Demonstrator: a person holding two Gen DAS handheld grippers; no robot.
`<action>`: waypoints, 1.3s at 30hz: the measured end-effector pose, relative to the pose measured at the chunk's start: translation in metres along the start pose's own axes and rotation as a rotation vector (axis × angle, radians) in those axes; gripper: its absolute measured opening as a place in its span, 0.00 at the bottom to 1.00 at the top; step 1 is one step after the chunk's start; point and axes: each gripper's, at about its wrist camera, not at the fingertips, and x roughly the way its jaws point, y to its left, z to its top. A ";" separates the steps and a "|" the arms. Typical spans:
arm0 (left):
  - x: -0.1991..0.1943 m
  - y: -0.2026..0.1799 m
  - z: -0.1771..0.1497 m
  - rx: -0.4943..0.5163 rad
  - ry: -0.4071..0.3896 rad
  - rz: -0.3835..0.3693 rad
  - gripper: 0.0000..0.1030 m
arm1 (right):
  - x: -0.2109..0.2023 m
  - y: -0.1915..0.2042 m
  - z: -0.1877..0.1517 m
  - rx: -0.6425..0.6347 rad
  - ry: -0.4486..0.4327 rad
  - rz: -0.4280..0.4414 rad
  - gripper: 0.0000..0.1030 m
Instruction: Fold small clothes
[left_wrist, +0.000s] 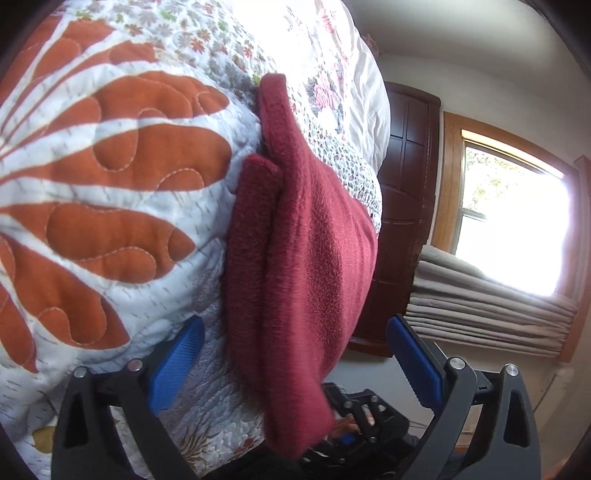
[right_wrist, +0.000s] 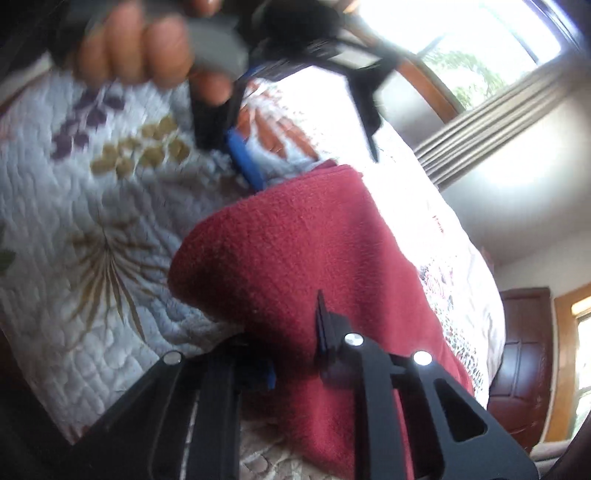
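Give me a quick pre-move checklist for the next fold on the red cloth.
1. Left gripper open: ok, blue pads apart either side of the cloth.
2. Right gripper gripping the red cloth: cannot tell, its fingers sit in the cloth, blurred.
3. Cloth already doubled: ok, stacked layers show in the left view.
4. Cloth lying on the quilt: ok.
5. Hand and left gripper near the far edge: not ok, close.

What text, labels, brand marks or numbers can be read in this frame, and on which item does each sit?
None can be read in either view.
The dark red fleece garment shows no tag or print.
The quilt carries only leaf and flower patterns.
The left gripper and right gripper show no markings.
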 end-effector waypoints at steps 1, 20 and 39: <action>0.000 0.001 0.000 -0.010 -0.002 -0.016 0.96 | -0.005 -0.006 0.002 0.019 -0.008 0.002 0.14; 0.019 -0.031 0.028 -0.028 -0.029 -0.007 0.24 | -0.052 -0.048 -0.002 0.169 -0.080 0.044 0.14; 0.038 -0.207 0.000 0.190 -0.085 0.197 0.16 | -0.106 -0.117 -0.052 0.458 -0.220 0.050 0.09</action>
